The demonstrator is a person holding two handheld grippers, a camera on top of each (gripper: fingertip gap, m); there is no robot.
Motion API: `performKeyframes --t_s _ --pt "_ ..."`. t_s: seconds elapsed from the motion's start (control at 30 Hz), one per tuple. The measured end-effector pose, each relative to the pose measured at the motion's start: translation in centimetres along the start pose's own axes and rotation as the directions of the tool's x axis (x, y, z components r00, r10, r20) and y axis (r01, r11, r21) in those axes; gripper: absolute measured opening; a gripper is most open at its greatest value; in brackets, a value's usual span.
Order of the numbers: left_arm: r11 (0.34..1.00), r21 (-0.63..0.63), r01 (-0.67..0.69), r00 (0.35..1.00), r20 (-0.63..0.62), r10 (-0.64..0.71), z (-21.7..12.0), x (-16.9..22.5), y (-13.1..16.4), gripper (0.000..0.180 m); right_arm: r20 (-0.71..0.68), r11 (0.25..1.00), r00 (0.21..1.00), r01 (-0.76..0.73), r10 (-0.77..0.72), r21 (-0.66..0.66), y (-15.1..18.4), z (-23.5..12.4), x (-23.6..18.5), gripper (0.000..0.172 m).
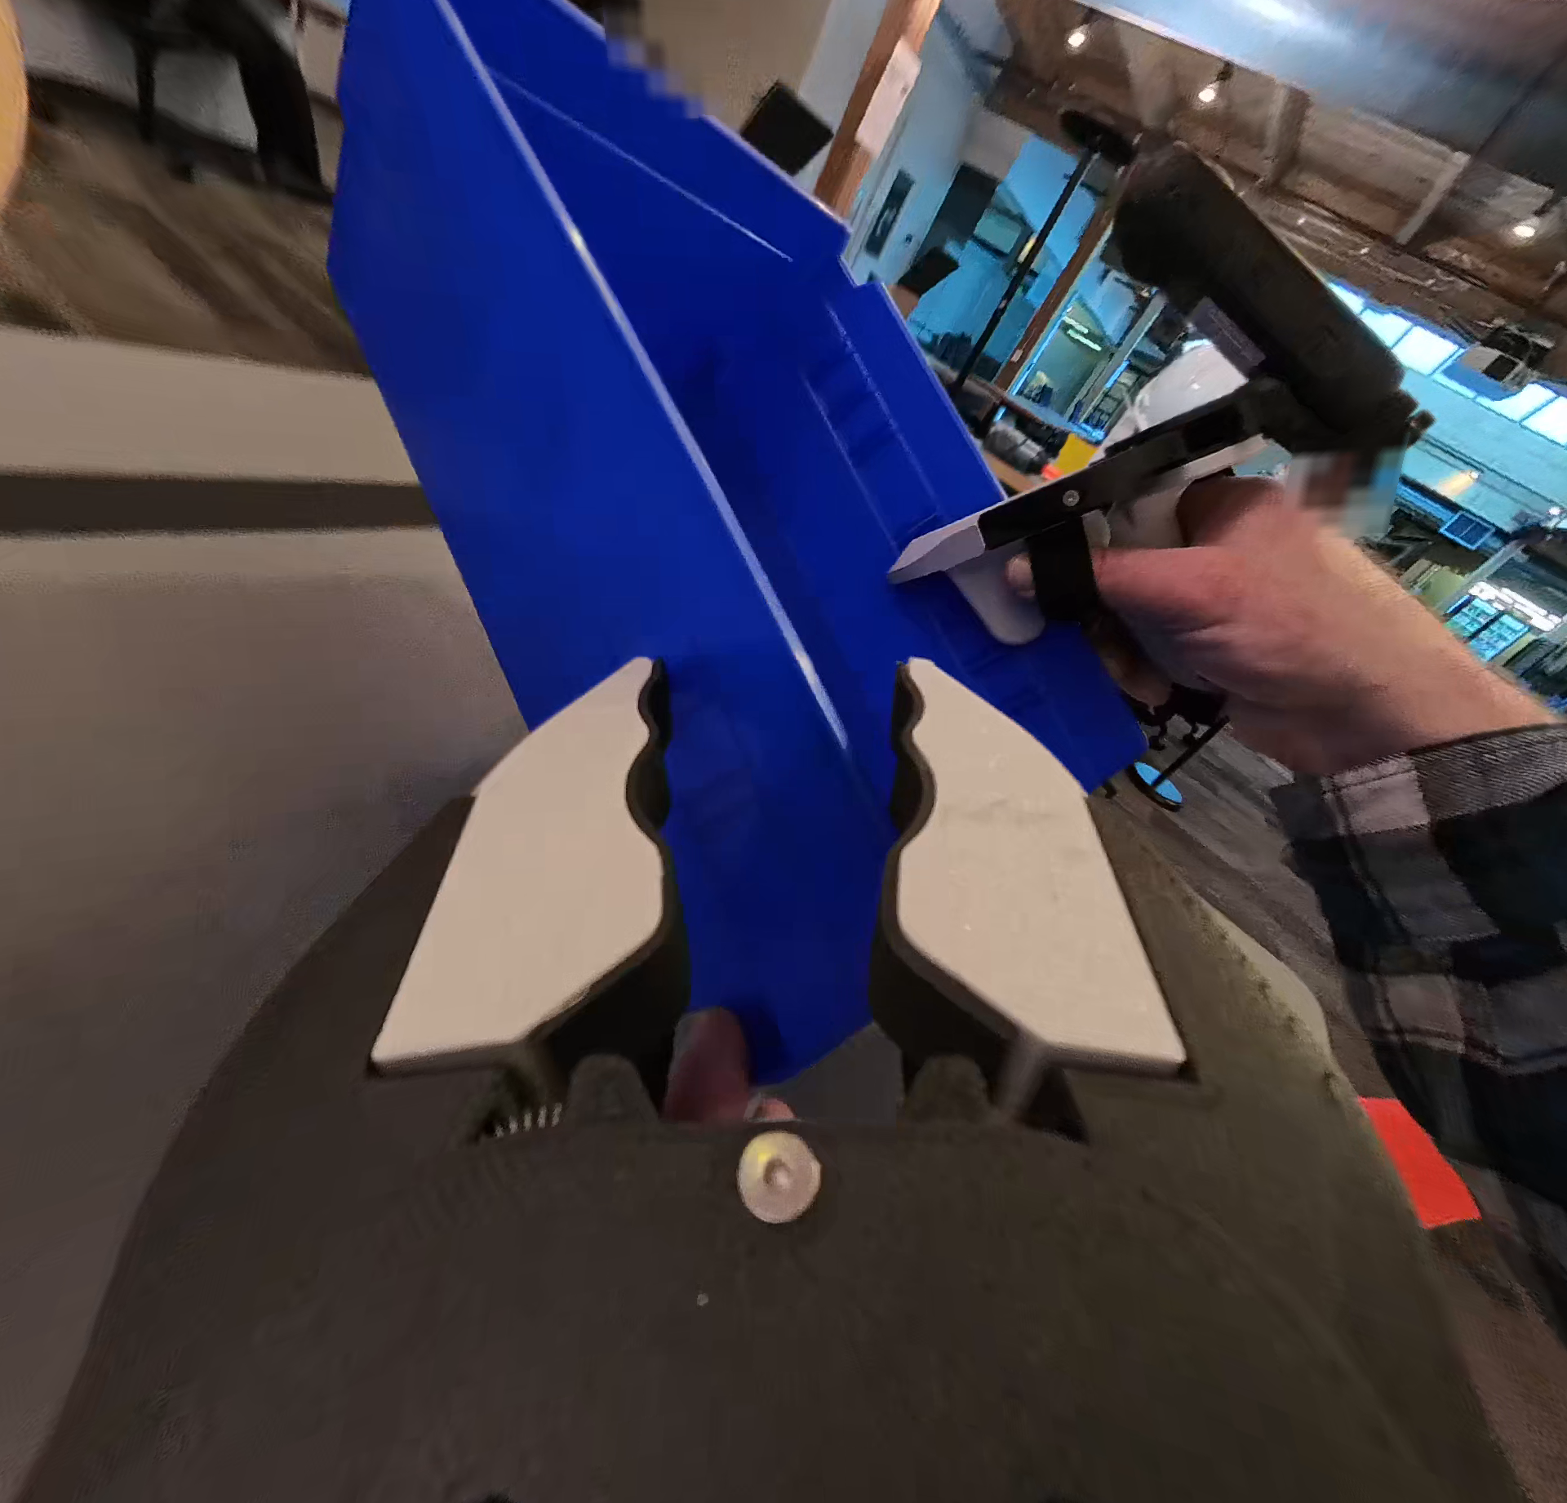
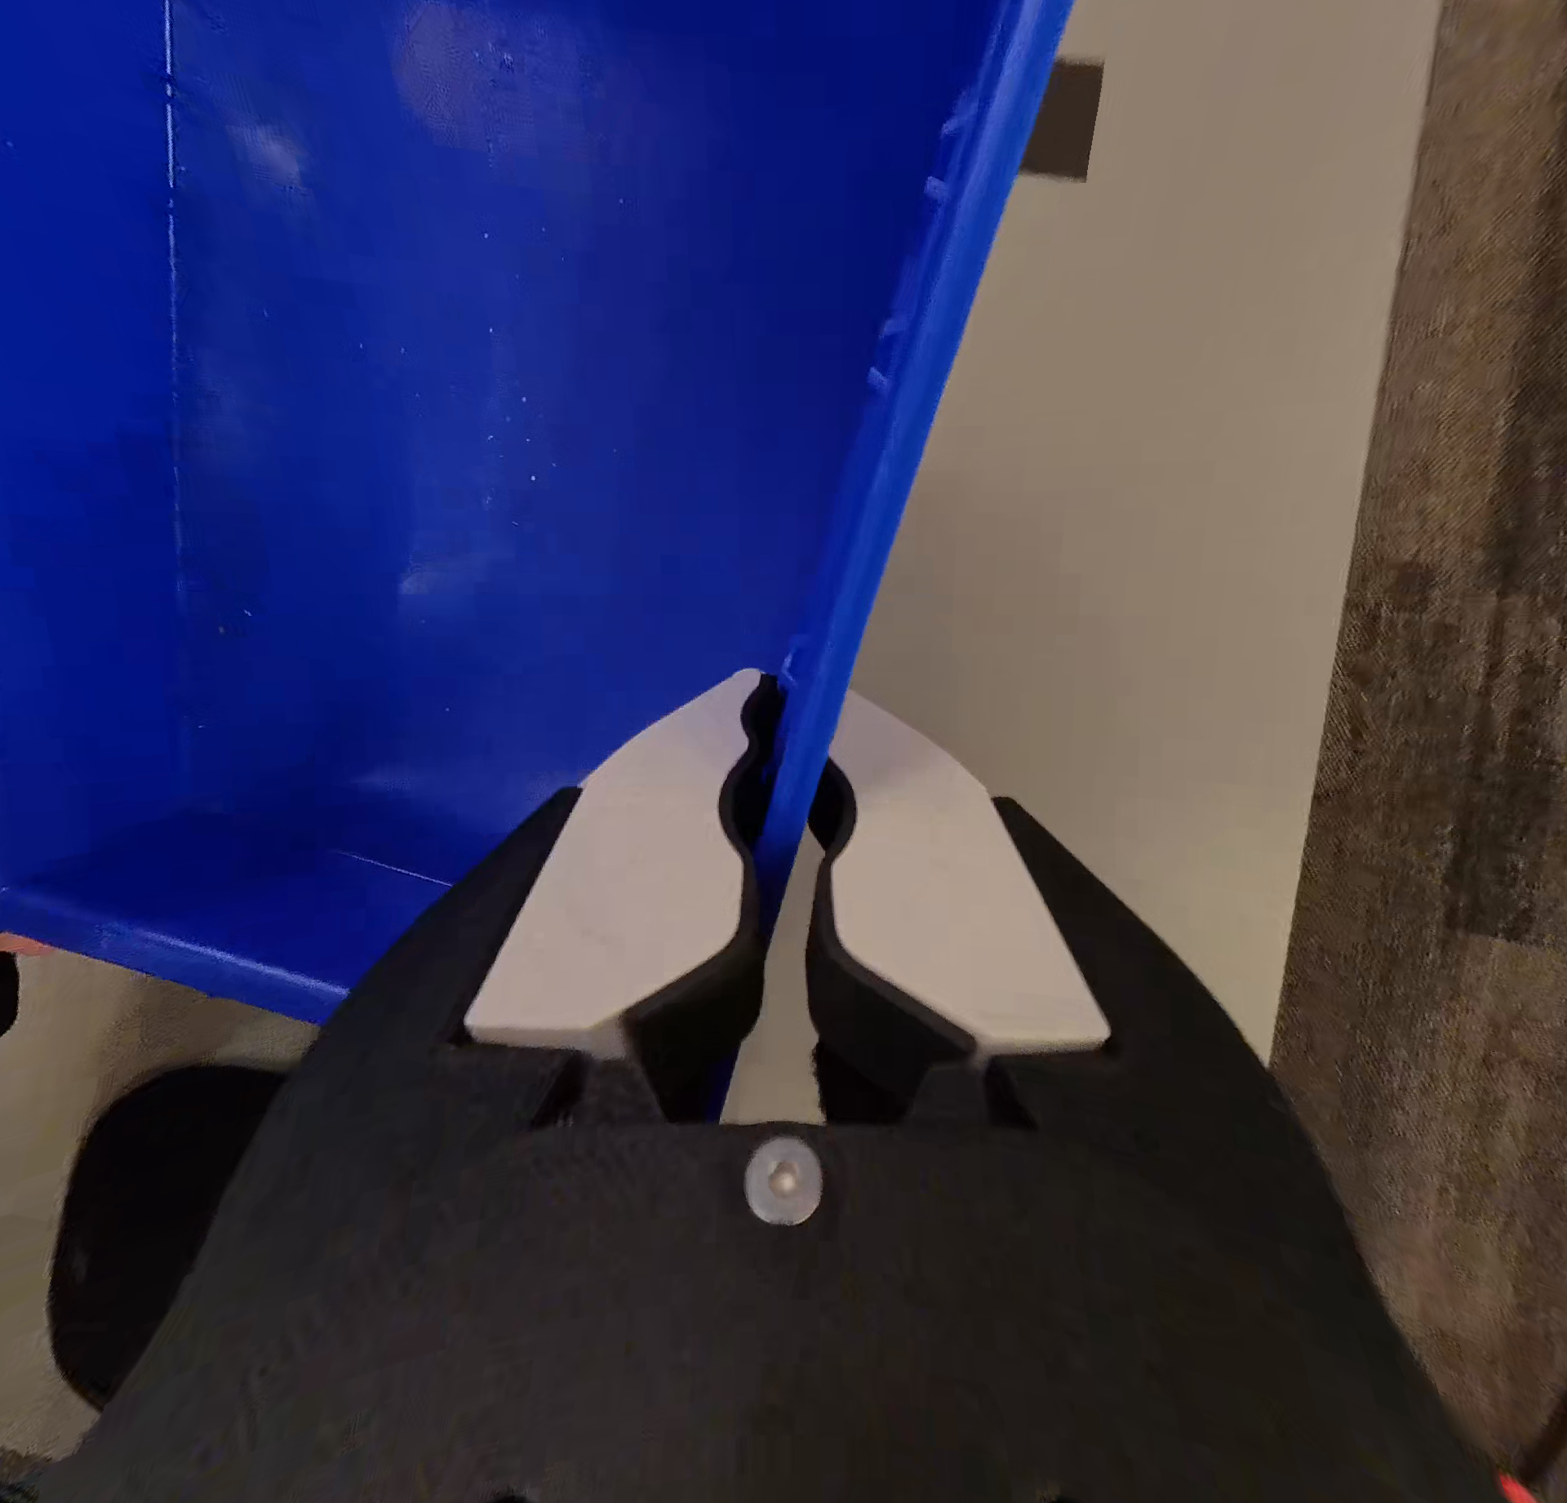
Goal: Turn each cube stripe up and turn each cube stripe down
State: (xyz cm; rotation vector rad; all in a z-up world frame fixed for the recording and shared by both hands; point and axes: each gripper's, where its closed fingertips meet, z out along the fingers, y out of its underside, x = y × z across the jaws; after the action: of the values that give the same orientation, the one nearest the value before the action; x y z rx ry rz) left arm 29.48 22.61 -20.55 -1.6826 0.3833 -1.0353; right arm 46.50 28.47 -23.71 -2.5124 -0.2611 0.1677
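While my right gripper (image 2: 784, 750) clamps the tilted blue bin's (image 1: 593, 410) side wall, my left gripper (image 1: 780, 699) straddles its near corner spread, pads not visibly pressing; no cubes show, inside or out.

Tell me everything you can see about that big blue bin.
The blue plastic bin is glossy, open-topped, with ribbed rims, and looks empty. It is tipped steeply, lifted above the pale table. The right gripper is clamped on one side wall, one finger inside and one outside. The left gripper straddles its corner, jaws wide; whether they press on it is unclear.
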Motion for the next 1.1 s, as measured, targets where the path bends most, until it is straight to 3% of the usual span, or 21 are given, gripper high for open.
performKeyframes --t_s 0.3,0.57,0.6,0.63,0.67,0.8,0.87,0.97,1.1 --pt "0.969 -0.078 0.234 0.971 0.066 -0.229 4.0 -5.2 3.1 0.057 0.027 0.959 0.999 0.03 -0.023 -0.283 -0.4 8.5 2.3 0.007" --pt "0.962 -0.022 0.273 0.961 0.056 -0.271 6.8 -7.3 1.8 0.059 0.036 0.963 0.999 0.023 -0.014 -0.267 -3.7 10.9 4.0 0.007" --pt "0.96 -0.03 0.279 0.96 0.03 -0.278 6.8 -7.1 1.9 0.06 0.027 0.965 0.999 0.035 -0.029 -0.262 -3.9 11.0 4.3 0.011" --pt "0.956 -0.044 0.291 0.956 -0.02 -0.292 6.5 -6.4 1.9 0.064 0.009 0.968 0.999 0.038 -0.037 -0.248 -4.1 10.8 4.7 0.035" --pt "0.954 -0.054 0.295 0.952 -0.069 -0.298 6.0 -5.6 2.0 0.068 -0.013 0.974 0.999 0.038 -0.042 -0.224 -4.3 10.2 5.0 0.052" --pt "0.986 -0.024 0.167 0.974 -0.154 -0.169 2.1 -2.6 1.7 0.067 -0.15 0.992 0.981 0.125 -0.122 0.008 -6.6 4.8 4.7 0.074" --pt "0.997 0.011 0.081 0.98 -0.184 -0.078 -0.7 -0.7 1.0 0.063 -0.14 0.965 0.976 0.189 -0.165 0.181 -7.7 1.0 1.7 0.068" --pt "0.987 0.069 -0.147 0.977 -0.147 0.156 -5.3 0.9 -0.8 0.06 -0.12 0.86 0.955 0.296 -0.271 0.416 -8.1 -4.6 -4.8 0.06" --pt "0.913 0.107 -0.393 0.919 0.032 0.392 -11.9 -1.3 -4.6 0.052 -0.05 0.722 0.926 0.324 -0.374 0.611 -7.1 -9.0 -13.6 0.04"
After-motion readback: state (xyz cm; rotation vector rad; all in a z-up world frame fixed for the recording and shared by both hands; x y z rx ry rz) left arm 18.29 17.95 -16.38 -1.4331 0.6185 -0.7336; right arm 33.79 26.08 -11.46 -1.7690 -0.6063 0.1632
